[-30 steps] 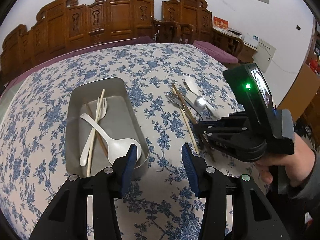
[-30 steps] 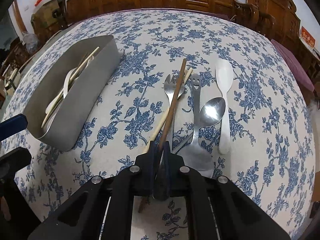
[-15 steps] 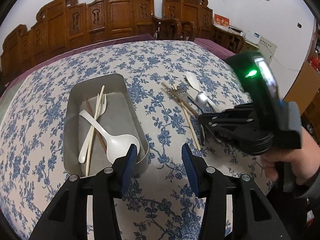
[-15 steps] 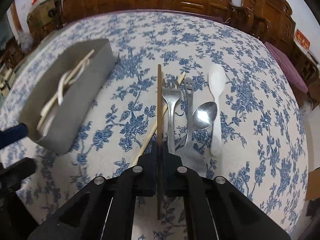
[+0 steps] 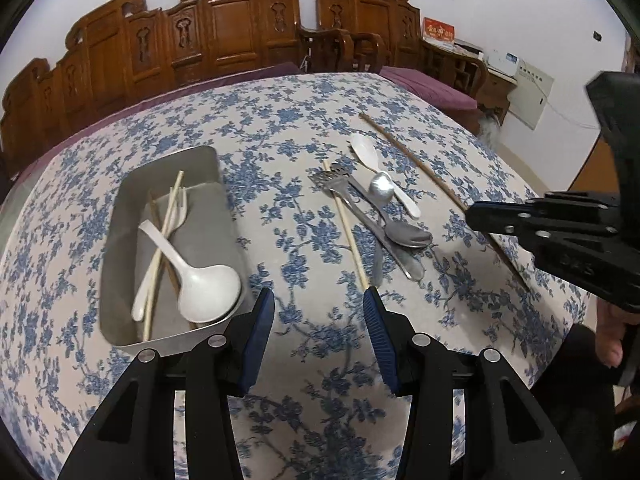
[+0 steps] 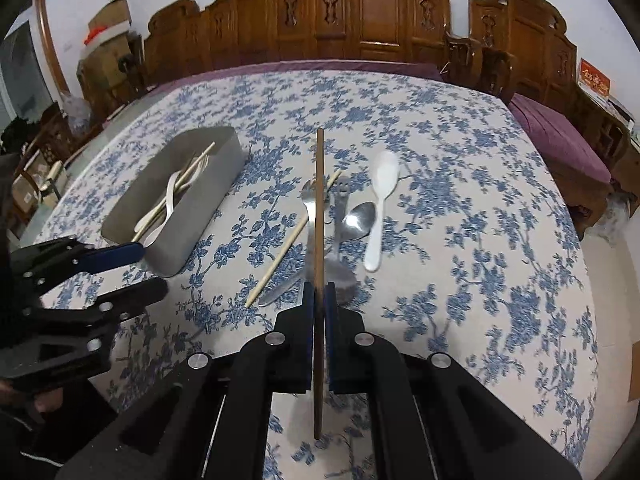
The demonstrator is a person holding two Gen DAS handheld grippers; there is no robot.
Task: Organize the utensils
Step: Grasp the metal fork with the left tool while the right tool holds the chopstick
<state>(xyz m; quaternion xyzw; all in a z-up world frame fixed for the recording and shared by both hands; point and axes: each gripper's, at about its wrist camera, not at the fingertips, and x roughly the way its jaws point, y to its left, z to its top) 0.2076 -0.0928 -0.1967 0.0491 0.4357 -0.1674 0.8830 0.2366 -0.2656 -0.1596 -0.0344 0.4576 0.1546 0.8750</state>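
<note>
My right gripper (image 6: 319, 292) is shut on a brown chopstick (image 6: 319, 216) and holds it above the table; it also shows in the left wrist view (image 5: 472, 212), with the chopstick (image 5: 404, 154) pointing away. My left gripper (image 5: 319, 312) is open and empty, just right of the grey tray (image 5: 120, 216). The tray (image 6: 200, 208) holds a white spoon (image 5: 200, 284), a white fork and chopsticks. On the cloth lie a light chopstick (image 5: 346, 226), a metal fork (image 5: 336, 188), metal spoons (image 5: 400, 232) and a white spoon (image 6: 382, 200).
The table carries a blue floral cloth (image 5: 280, 128). Carved wooden chairs (image 5: 224, 28) stand behind it. The table's right edge drops off near a purple seat cushion (image 6: 560, 140). Boxes (image 6: 108, 24) stand at the far left.
My right gripper has lifted the brown chopstick off the pile and pulled up and back to the right. My left gripper has drawn back slightly and stays open.
</note>
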